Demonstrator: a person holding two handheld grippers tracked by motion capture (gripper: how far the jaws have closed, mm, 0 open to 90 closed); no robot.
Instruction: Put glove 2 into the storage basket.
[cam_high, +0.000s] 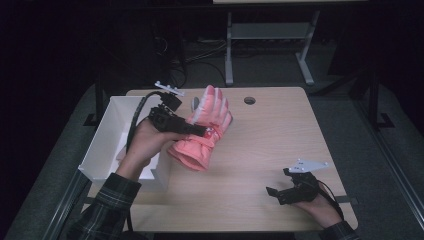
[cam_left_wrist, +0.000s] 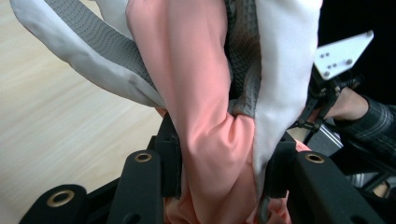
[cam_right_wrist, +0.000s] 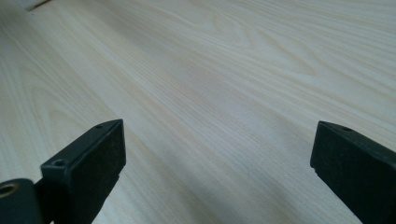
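The wooden table (cam_high: 270, 150) carries a white open box (cam_high: 112, 125) at its left edge; what lies inside it cannot be told. The left gripper (cam_high: 200, 131), reaching level to the right, clamps a pink ski glove (cam_high: 202, 132) lifted beside the box. The right gripper (cam_high: 277, 192) rests low near the table's front right, jaws wide with nothing between them.

Left tongs (cam_left_wrist: 219, 186) clamped on a pink glove (cam_left_wrist: 205, 116), black jaws pressing the bunched fabric from both sides. Grey textured palm (cam_left_wrist: 93, 37) and white panels (cam_left_wrist: 285, 56) spread above the grip. Pale wooden tabletop (cam_left_wrist: 56, 130) to the left, beneath. At far right, the other tongs' grey three-cornered plate (cam_left_wrist: 343, 53), with a hand (cam_left_wrist: 350, 105) and plaid sleeve (cam_left_wrist: 378, 126) behind.
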